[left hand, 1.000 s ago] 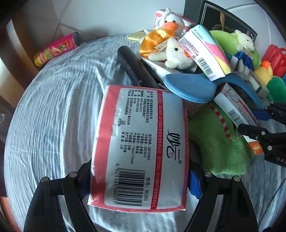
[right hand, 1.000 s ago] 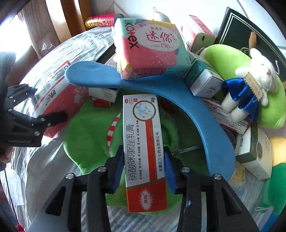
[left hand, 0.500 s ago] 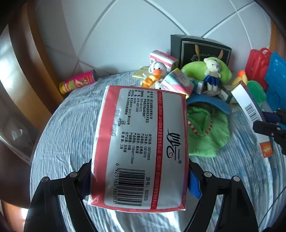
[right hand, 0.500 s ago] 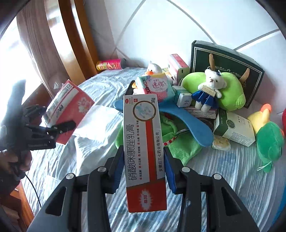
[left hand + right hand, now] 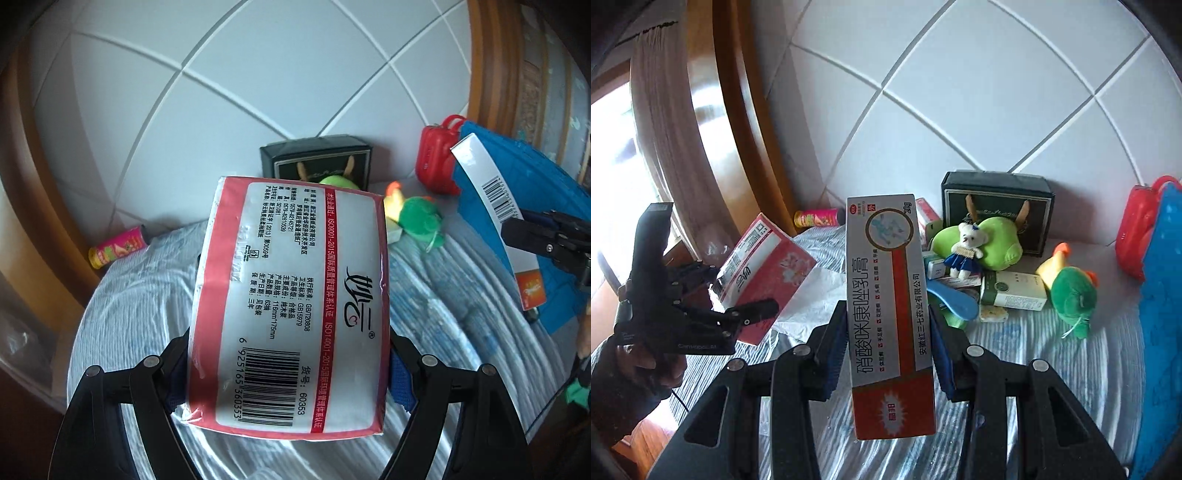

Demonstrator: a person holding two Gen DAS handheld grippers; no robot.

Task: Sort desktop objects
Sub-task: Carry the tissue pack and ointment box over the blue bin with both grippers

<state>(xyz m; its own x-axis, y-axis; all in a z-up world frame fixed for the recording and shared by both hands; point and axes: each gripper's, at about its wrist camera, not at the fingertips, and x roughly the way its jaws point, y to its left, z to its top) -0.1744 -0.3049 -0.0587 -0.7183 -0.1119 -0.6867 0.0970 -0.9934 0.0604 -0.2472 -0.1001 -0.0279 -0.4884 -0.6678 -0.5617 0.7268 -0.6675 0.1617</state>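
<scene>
Red-bordered white tissue pack, black barcode. White-and-red ointment box; blue pads on black tool. Blue-and-white striped cloth, green plush.

- Back wall: white tiles w/ pale grout lines, curved by fisheye.
- Wood frame, warm brown, glossy, runs up left of wall in right wrist view; another wood upright at right in left wrist view.
- Curtain, beige-pink, hangs just left of frame.
- Window at far left, v. bright daylight, blown out.
- Table covering: light blue-white striped cloth, wrinkled.
- Wooden floor visible bottom left, reddish-brown.
</scene>
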